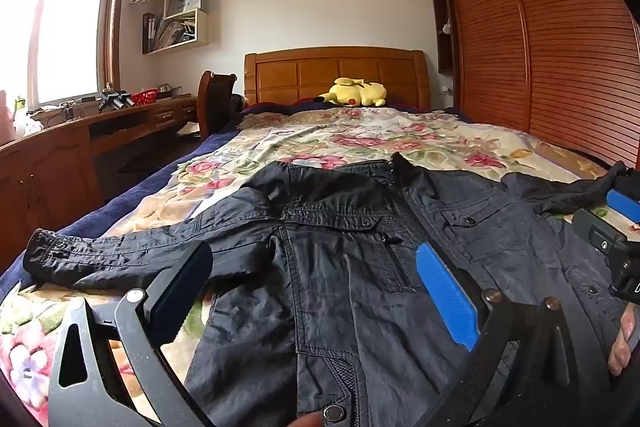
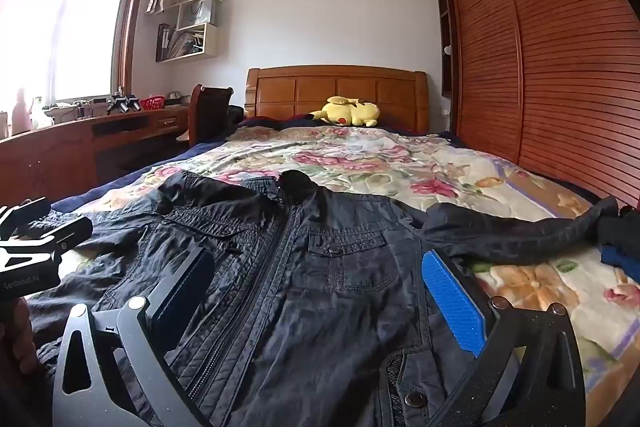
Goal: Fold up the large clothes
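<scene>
The left tongs (image 1: 312,279) stand spread as wide as they go, low in the left wrist view, with nothing between the black pad on the left and the blue pad on the right; they hover over the lower front of a dark jacket (image 1: 340,259). The right tongs (image 2: 316,279) are likewise fully spread and hold nothing, hanging above the jacket's zip and chest pocket in the right wrist view. Each pair shows at the edge of the other's picture: the right tongs (image 1: 612,223) at the right edge, the left tongs (image 2: 36,247) at the left edge.

The jacket (image 2: 320,267) lies face up and zipped across the lower half of both frames, collar toward the headboard, one sleeve stretched out to the left and the other to the right. It rests on a floral bedspread (image 1: 360,139) covering the bed. A yellow plush toy (image 1: 358,93) lies at the centre by the wooden headboard (image 1: 336,71). A slatted wardrobe (image 2: 560,67) fills the right, a window (image 1: 68,23) the upper left.
</scene>
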Motion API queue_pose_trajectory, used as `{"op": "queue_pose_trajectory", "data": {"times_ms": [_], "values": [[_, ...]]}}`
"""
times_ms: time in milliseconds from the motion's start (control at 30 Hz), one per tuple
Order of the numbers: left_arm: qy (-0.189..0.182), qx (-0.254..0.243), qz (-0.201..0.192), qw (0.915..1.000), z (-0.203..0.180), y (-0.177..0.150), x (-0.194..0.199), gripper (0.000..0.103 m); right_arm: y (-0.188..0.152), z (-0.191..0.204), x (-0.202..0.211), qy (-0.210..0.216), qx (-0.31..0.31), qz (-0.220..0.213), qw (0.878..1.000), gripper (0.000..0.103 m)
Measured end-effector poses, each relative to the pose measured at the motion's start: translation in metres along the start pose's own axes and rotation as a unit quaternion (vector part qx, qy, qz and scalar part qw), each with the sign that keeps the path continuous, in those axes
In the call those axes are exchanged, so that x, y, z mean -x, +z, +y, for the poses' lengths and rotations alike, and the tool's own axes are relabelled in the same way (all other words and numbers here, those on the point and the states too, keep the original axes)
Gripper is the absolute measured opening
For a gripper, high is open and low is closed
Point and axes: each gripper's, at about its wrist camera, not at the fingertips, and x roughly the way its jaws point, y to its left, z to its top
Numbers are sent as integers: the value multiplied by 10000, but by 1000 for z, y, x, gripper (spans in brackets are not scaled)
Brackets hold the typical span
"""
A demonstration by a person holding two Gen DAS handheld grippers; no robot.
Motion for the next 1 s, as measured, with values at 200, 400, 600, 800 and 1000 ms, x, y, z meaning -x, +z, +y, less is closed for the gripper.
{"op": "queue_pose_trajectory", "data": {"times_ms": [200, 400, 600, 800, 1000], "values": [[4, 17, 31, 10000, 0, 0, -1, 102, 0, 0, 1, 3, 15, -77, 10000, 103], [9, 45, -22, 10000, 1, 0, 0, 102, 0, 0, 2, 9, 0, -61, 10000, 103], [10, 49, -61, 10000, 5, 2, 3, 102, -1, -1, 0, 17, -12, -72, 10000, 103], [32, 76, -80, 9999, 2, 2, 5, 102, 0, -2, 0, 24, -21, -67, 10000, 103], [33, 98, -97, 9999, 2, 2, 6, 102, 0, -2, 1, 25, -20, -70, 10000, 103]]}}
